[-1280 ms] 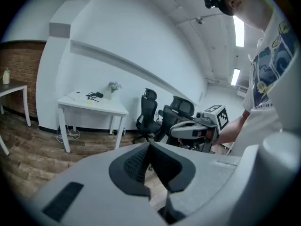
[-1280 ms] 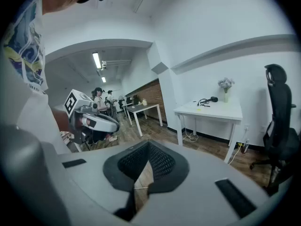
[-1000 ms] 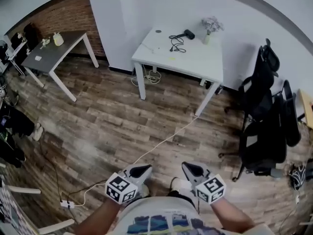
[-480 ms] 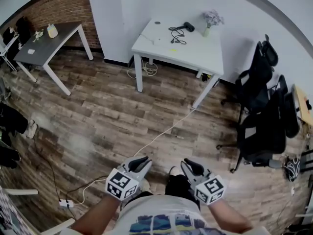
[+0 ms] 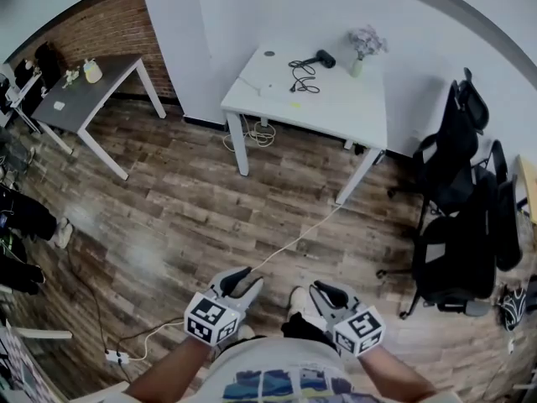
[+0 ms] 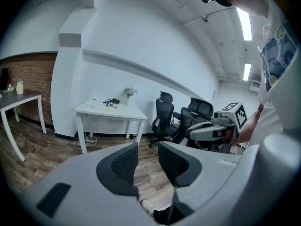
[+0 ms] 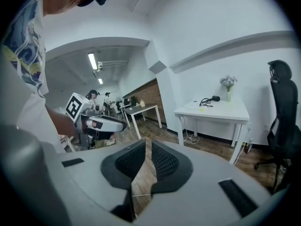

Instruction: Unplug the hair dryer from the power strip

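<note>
The black hair dryer [image 5: 324, 58] lies at the back of a white table [image 5: 336, 107] across the room, its black cord [image 5: 302, 75] coiled beside it. It also shows small in the left gripper view [image 6: 115, 100] and the right gripper view [image 7: 215, 98]. A power strip on the table is too small to make out. Both grippers are held low before the person's body, far from the table. My left gripper [image 5: 241, 282] [image 6: 148, 147] is opening, with nothing between its pads. On my right gripper [image 5: 324, 293] [image 7: 148, 142] the pads are together and hold nothing.
A vase of flowers [image 5: 362, 44] stands near the dryer. A white cable [image 5: 285, 243] crosses the wooden floor from the table to a power strip [image 5: 115, 357] at lower left. Black office chairs [image 5: 457, 200] crowd the right; a grey desk [image 5: 80, 95] stands at left.
The left gripper's jaws have parted from shut to open. Both grippers shifted slightly forward with the person; the right gripper's jaws look unchanged.
</note>
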`<state>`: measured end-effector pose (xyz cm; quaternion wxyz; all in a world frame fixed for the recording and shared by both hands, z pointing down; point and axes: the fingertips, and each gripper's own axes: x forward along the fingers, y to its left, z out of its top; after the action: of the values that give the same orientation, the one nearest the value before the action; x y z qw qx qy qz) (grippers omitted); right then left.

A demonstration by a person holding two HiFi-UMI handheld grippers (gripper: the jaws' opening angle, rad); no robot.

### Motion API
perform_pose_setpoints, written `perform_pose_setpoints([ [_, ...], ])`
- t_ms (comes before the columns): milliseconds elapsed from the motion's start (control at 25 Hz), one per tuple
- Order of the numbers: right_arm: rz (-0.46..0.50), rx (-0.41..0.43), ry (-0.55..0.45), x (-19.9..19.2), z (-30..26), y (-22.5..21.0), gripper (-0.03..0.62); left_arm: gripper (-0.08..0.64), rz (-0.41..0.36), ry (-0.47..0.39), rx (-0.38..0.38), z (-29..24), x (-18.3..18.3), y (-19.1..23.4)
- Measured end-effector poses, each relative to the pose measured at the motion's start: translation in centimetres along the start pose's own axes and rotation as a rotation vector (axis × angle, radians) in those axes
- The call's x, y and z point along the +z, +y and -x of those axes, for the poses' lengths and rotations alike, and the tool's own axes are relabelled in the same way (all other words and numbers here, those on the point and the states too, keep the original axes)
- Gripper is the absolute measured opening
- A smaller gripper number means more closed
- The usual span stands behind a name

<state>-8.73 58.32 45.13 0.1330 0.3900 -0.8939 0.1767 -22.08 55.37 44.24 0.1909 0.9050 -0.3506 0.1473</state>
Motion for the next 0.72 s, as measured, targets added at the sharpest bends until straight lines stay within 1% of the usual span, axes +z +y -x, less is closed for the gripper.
perform_pose_setpoints([
  [80, 0.009, 0.020, -0.009, 0.6, -0.1, -2.6, 0.046, 0.119, -0.013, 0.008, 0.010, -2.7, 1.6, -0.2],
  [240, 0.029, 0.049, -0.023, 1.7, 0.3, -7.9, 0.054, 0.119, -0.004, 0.000, 0.025, -7.5, 5.0, -1.2],
  [360, 0.036, 0.059, -0.029, 1.9, 1.1, -11.7, 0.055, 0.118, -0.008, -0.002, 0.028, -10.9, 6.8, -2.2],
  [560, 0.000, 0.047, -0.015, 2.1, 1.2, -16.6, 0.034, 0.118, 0.010, 0.029, 0.014, -14.8, 7.9, -2.7],
  [720, -0.032, 0.018, -0.014, 2.3, 0.3, -19.5, 0.021, 0.118, 0.015, 0.039, 0.012, -17.2, 8.7, -1.7],
])
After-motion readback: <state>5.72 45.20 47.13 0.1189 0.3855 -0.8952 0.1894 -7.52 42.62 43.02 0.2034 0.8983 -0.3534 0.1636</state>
